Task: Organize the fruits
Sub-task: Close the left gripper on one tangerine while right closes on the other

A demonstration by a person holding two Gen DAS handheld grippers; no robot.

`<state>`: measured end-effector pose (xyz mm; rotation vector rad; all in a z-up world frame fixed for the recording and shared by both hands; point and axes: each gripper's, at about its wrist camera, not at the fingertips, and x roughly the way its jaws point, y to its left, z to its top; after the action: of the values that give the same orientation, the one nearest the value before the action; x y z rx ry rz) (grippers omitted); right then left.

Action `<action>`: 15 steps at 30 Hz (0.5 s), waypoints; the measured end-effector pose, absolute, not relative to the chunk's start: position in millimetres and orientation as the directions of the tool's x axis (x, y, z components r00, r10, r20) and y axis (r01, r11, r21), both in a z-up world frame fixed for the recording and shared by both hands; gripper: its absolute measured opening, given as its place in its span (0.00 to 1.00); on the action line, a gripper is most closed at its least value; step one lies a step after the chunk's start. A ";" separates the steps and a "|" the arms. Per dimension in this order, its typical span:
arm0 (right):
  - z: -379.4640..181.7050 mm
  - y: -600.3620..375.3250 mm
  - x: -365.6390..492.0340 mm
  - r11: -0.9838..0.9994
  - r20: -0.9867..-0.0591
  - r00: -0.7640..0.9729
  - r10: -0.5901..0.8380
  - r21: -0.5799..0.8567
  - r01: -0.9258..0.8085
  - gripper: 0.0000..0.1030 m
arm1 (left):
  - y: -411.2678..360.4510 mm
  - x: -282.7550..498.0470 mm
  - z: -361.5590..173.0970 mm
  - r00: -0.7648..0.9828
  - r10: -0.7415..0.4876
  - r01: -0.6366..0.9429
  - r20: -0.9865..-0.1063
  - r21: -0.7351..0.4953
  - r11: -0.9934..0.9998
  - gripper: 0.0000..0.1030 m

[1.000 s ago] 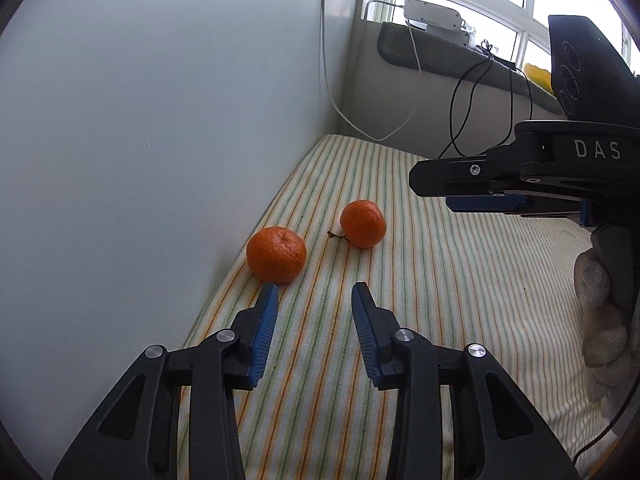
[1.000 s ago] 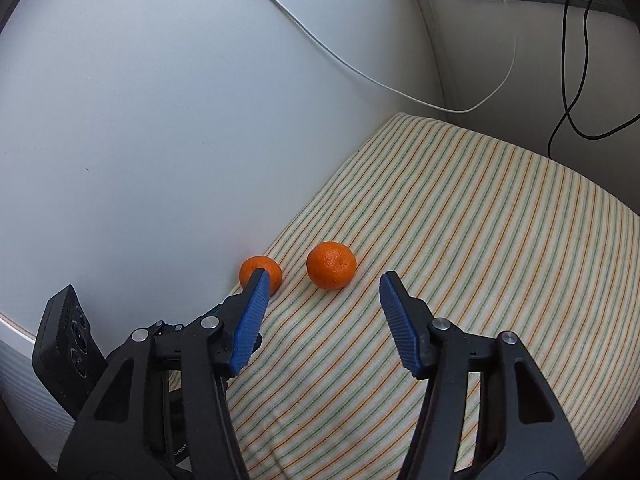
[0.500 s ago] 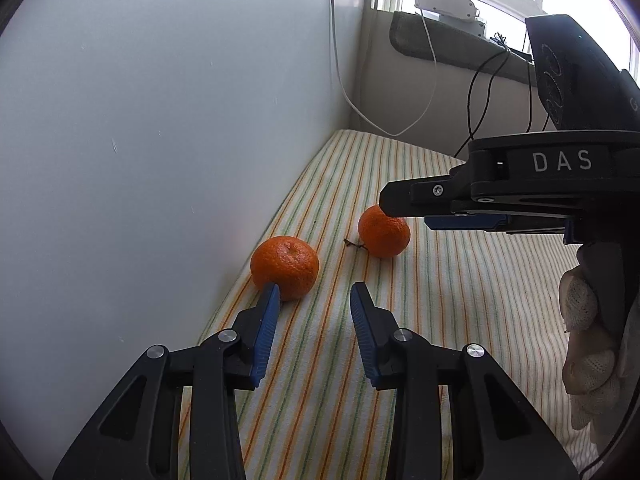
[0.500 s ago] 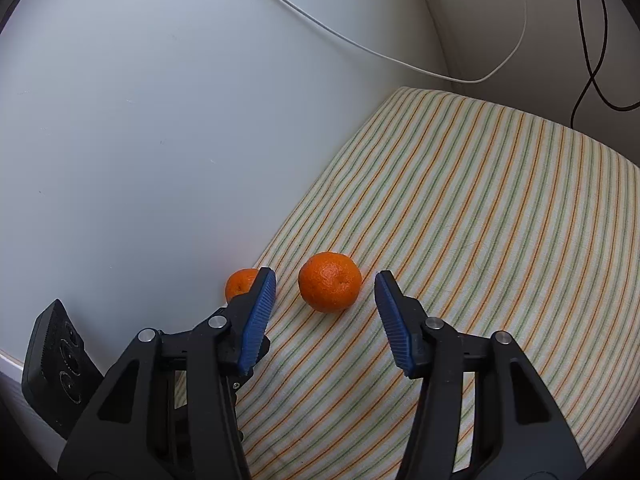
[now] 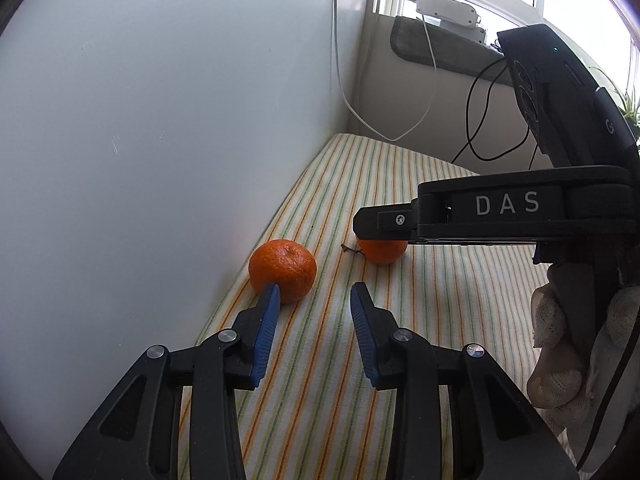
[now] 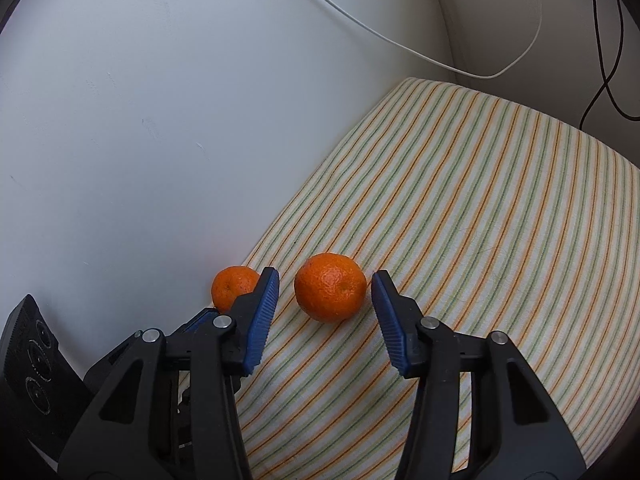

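Two orange mandarins lie on a striped cloth [image 5: 400, 184] beside a white wall. The near mandarin [image 5: 282, 270] sits by the wall, just ahead of my left gripper's [image 5: 316, 298] left fingertip; it also shows in the right wrist view [image 6: 233, 285]. The far mandarin [image 6: 330, 286] lies between the open fingers of my right gripper [image 6: 326, 286], untouched; in the left wrist view it [image 5: 382, 251] is partly hidden under the right gripper's body [image 5: 500, 210]. Both grippers are open and empty.
The white wall [image 5: 160, 120] runs along the left of the cloth. White and black cables [image 5: 400, 136] hang at the far corner under a window ledge [image 5: 440, 44]. A gloved hand [image 5: 568, 352] holds the right gripper.
Both grippers have moved forward toward the mandarins. The right gripper's fingers now flank the far mandarin and have narrowed a little. The left gripper has opened wider.
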<state>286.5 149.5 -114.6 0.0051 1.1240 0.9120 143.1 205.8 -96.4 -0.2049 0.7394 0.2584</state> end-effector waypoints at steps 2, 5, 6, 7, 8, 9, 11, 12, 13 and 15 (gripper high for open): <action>-116.6 151.6 286.3 0.651 -0.772 0.122 0.624 0.427 -0.627 0.47 | 207.5 145.0 -95.5 0.706 0.175 -0.319 -0.686 -0.088 0.944 0.34; -116.9 152.7 284.1 0.657 -0.776 0.128 0.618 0.419 -0.627 0.42 | 206.9 144.9 -97.1 0.692 0.224 -0.350 -0.686 -0.048 0.935 0.34; -117.1 152.2 284.0 0.657 -0.775 0.127 0.619 0.422 -0.625 0.42 | 207.7 144.6 -98.4 0.688 0.234 -0.363 -0.687 -0.046 0.931 0.34; -119.0 152.3 286.8 0.657 -0.774 0.127 0.620 0.424 -0.624 0.41 | 208.8 145.3 -99.4 0.686 0.241 -0.372 -0.687 -0.047 0.927 0.34; -119.8 152.0 287.5 0.656 -0.774 0.127 0.620 0.423 -0.625 0.41 | 209.9 145.1 -99.7 0.684 0.242 -0.377 -0.688 -0.049 0.925 0.34; -120.5 152.2 288.1 0.655 -0.775 0.127 0.619 0.421 -0.627 0.41 | 211.1 145.5 -99.7 0.682 0.244 -0.383 -0.690 -0.052 0.922 0.34; -119.7 150.1 286.5 0.654 -0.775 0.127 0.619 0.419 -0.630 0.40 | 212.5 148.0 -99.7 0.679 0.244 -0.384 -0.693 -0.051 0.922 0.34; -120.3 150.1 287.8 0.653 -0.775 0.128 0.619 0.418 -0.631 0.40 | 211.6 148.8 -100.0 0.675 0.252 -0.386 -0.693 -0.041 0.922 0.34; -120.6 149.9 288.0 0.653 -0.776 0.129 0.618 0.415 -0.634 0.40 | 210.5 149.8 -100.2 0.672 0.258 -0.386 -0.694 -0.032 0.922 0.34; -119.4 149.7 286.6 0.653 -0.777 0.131 0.616 0.411 -0.636 0.40 | 208.0 154.7 -100.1 0.670 0.271 -0.387 -0.691 -0.014 0.922 0.34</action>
<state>286.6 149.7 -119.4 -0.0211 1.1160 0.9093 154.7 208.0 -100.1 -0.1651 0.7493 0.3728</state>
